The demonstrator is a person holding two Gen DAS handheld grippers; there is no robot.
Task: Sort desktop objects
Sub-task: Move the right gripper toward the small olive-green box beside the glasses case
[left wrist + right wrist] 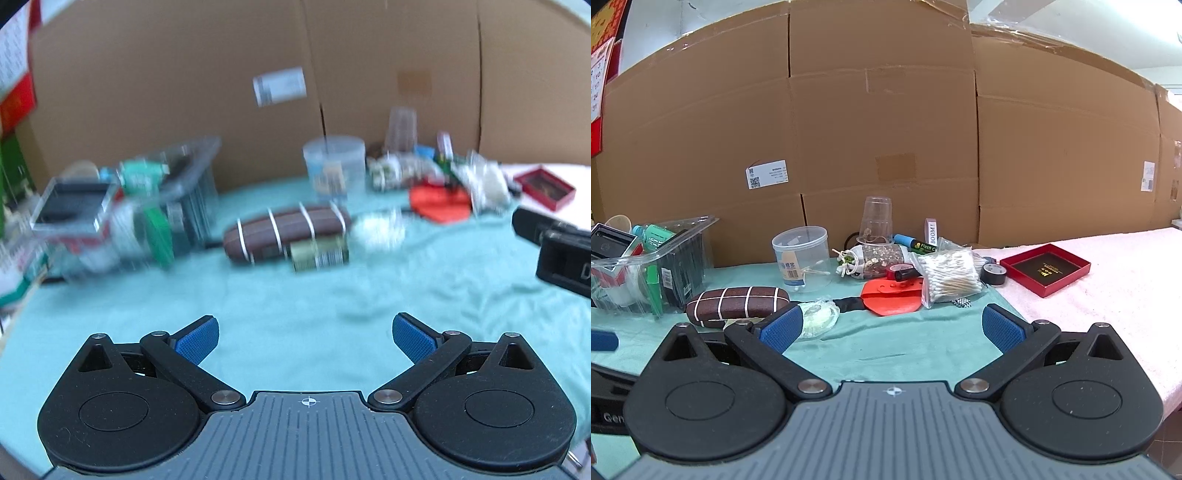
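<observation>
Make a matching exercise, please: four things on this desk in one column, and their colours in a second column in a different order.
Things:
1. glasses case
2. shallow box
3. cloth under the clutter
4. upside-down cup

Colours:
A. teal
B. clear
C. brown with white lines
D. red with a black inside

Pairs: 1-C, 2-D, 3-A, 4-B

matt teal cloth (905,343), clear plastic tub (801,254) (glossy)
</observation>
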